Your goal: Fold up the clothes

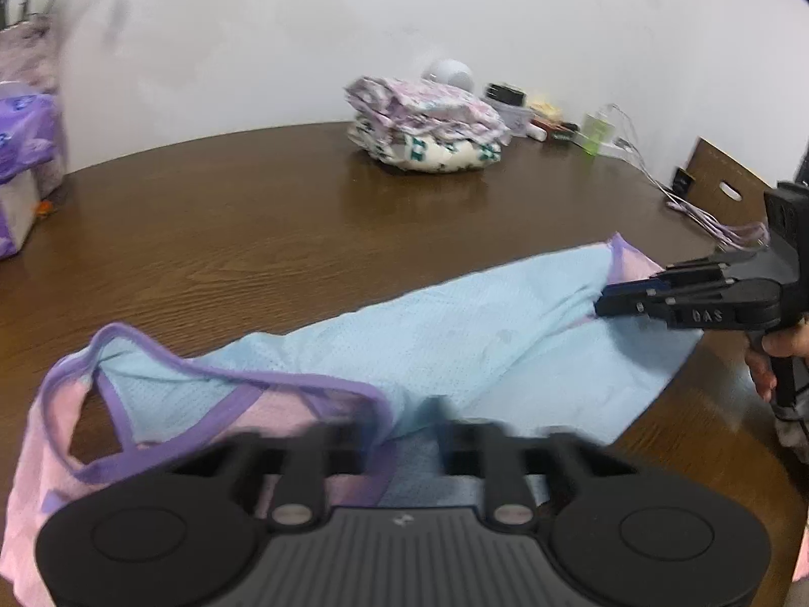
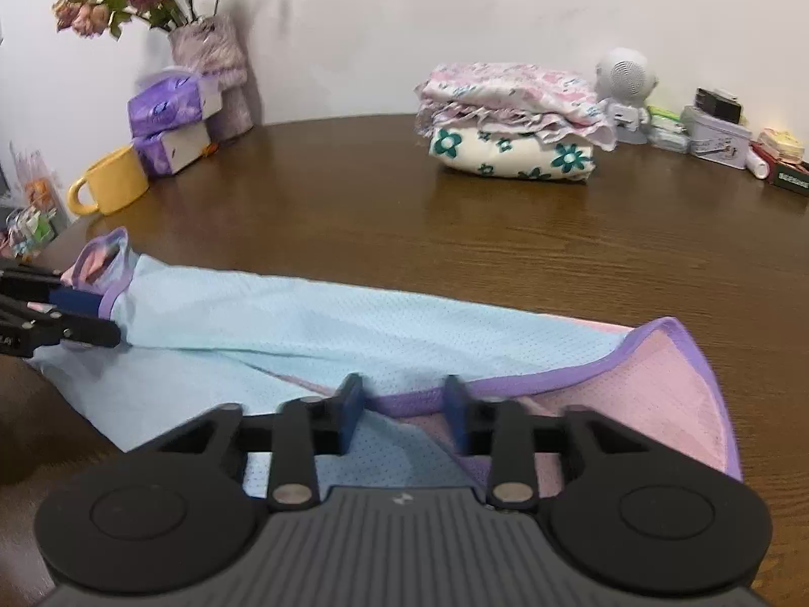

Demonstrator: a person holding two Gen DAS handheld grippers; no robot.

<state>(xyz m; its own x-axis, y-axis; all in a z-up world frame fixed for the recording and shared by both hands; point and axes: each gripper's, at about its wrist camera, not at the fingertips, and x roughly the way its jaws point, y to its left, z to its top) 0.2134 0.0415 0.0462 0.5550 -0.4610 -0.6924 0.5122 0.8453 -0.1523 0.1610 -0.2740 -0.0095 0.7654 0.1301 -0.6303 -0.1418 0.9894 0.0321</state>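
Observation:
A light blue mesh garment (image 1: 455,334) with pink panels and purple trim lies stretched across the brown wooden table (image 1: 227,232). My left gripper (image 1: 384,415) is open over the end with the purple-trimmed openings, and its fingers are blurred. My right gripper (image 1: 604,303) reaches in from the right at the other end, a hand on its handle. In the right wrist view the garment (image 2: 354,323) runs left to right. There the right gripper (image 2: 404,389) is open, with the purple hem between its fingers. The left gripper (image 2: 108,318) is at the far left end.
A stack of folded clothes (image 2: 515,126) sits at the back of the table. Purple tissue packs (image 2: 167,121), a yellow mug (image 2: 111,187) and a vase of dried flowers (image 2: 212,50) stand back left. A white speaker (image 2: 624,76), small boxes (image 2: 718,136) and cables (image 1: 657,177) line the back right.

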